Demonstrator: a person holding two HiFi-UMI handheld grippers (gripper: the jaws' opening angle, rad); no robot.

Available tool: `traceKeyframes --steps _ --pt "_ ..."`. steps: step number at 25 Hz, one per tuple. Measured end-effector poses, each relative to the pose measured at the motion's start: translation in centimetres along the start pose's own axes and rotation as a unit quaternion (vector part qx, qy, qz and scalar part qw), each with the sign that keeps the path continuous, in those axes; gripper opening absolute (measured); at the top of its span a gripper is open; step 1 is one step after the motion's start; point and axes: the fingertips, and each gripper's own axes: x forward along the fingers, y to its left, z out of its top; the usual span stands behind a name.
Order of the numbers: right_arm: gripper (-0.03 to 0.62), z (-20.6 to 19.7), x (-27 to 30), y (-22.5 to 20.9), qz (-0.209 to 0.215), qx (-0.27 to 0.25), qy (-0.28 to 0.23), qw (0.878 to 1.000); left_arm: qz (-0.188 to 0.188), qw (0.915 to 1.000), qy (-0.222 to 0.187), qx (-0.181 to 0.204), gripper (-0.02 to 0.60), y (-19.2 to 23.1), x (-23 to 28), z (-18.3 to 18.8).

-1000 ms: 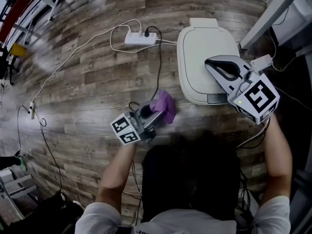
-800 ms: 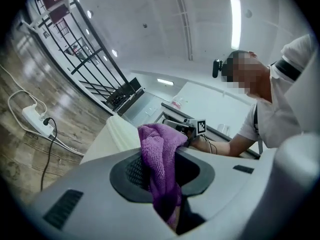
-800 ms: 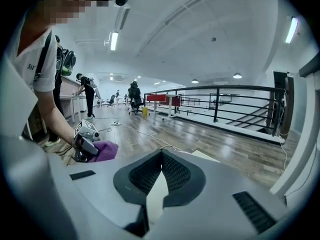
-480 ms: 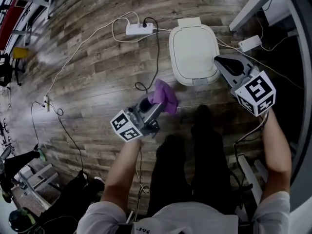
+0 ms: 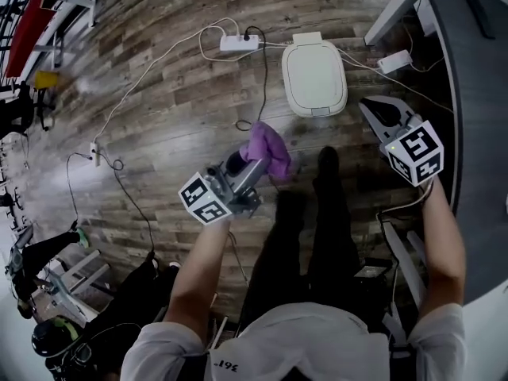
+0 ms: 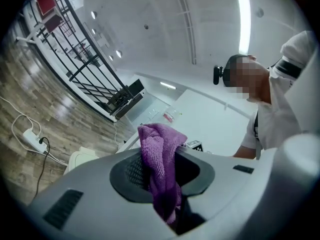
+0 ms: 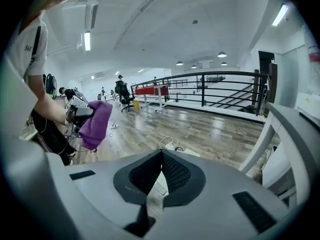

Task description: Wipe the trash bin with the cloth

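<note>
The white trash bin (image 5: 314, 74) stands with its lid closed on the wood floor, far below both grippers. My left gripper (image 5: 252, 163) is raised well above the floor, shut on a purple cloth (image 5: 268, 151) that bunches out past its tips. In the left gripper view the cloth (image 6: 159, 169) hangs pinched between the jaws, and a corner of the bin (image 6: 82, 160) shows low on the left. My right gripper (image 5: 375, 108) is held up to the right of the bin, jaws shut with nothing in them. The right gripper view shows the cloth (image 7: 96, 123) off to the left.
A white power strip (image 5: 239, 44) with trailing cables lies left of the bin. A dark desk (image 5: 468, 94) with a white leg (image 5: 389, 10) runs along the right, with a white adapter (image 5: 395, 60) on the floor beside it. A black railing (image 7: 210, 89) stands farther off.
Both grippers have risen well above the floor, and the bin now looks smaller and farther away. The cloth has stayed in the left gripper. The right gripper has stayed shut.
</note>
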Motion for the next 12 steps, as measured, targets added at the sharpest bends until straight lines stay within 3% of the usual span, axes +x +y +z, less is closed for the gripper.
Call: traceKeyframes --steps 12 --pt "0.006 1.2 -14.3 2.0 -0.103 0.04 0.006 0.994 -0.046 0.9988 0.009 0.01 0.089 -12.2 -0.3 5.3"
